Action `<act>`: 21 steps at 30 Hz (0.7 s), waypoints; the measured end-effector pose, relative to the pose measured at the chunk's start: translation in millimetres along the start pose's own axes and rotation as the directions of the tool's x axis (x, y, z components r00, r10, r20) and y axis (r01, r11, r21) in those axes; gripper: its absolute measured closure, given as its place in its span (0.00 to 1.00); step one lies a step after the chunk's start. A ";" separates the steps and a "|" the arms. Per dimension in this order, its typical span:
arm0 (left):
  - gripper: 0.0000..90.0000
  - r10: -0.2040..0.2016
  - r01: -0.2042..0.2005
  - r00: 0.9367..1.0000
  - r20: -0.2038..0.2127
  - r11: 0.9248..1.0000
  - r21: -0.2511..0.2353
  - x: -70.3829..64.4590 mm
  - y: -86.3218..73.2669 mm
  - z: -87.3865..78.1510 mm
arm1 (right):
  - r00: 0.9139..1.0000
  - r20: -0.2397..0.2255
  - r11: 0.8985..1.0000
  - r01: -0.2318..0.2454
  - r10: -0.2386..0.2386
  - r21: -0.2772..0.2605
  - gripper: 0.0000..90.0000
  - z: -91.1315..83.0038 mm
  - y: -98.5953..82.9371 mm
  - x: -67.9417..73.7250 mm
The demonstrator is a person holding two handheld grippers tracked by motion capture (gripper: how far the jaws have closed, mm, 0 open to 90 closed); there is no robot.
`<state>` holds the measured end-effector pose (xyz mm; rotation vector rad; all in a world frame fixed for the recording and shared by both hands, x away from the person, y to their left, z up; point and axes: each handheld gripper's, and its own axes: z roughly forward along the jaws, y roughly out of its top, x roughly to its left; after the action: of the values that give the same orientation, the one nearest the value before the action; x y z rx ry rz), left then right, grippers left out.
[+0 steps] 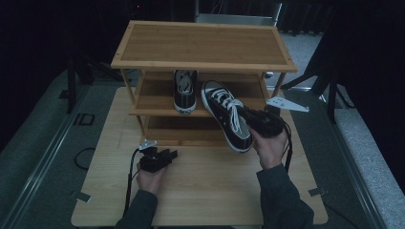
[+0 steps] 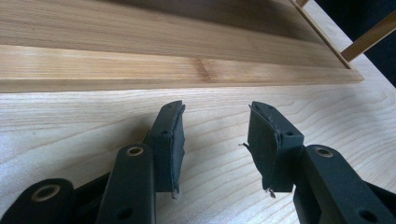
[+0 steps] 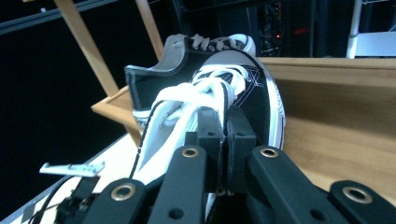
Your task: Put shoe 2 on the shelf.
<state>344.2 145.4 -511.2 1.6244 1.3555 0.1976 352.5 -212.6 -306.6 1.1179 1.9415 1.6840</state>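
While I watch from afar, the scene reads:
Rack: on the table's far edge.
Held sneaker: at the middle shelf's right edge, toe inward.
Right gripper: clenched on its side.
Left gripper: jaws apart, nothing between them, near the table's middle.
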 end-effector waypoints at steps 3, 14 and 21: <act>0.63 -0.001 0.001 1.000 0.001 1.000 0.000 0.1 0.0 0.0 | 1.000 0.012 1.000 -0.011 0.011 0.002 0.97 8.3 4.3 -4.4; 0.63 -0.003 0.003 1.000 0.004 1.000 -0.002 0.5 0.1 0.0 | 0.997 0.036 0.998 -0.066 0.066 0.002 0.97 31.7 8.4 -13.9; 0.63 -0.003 0.003 1.000 0.007 1.000 -0.001 1.0 0.3 -0.1 | 0.991 0.069 0.994 -0.110 0.111 -0.029 0.97 44.8 13.6 -19.4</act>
<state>344.7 146.3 -511.4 1.6206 1.3520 0.1904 400.6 -196.7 -309.2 1.2793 1.8418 1.6953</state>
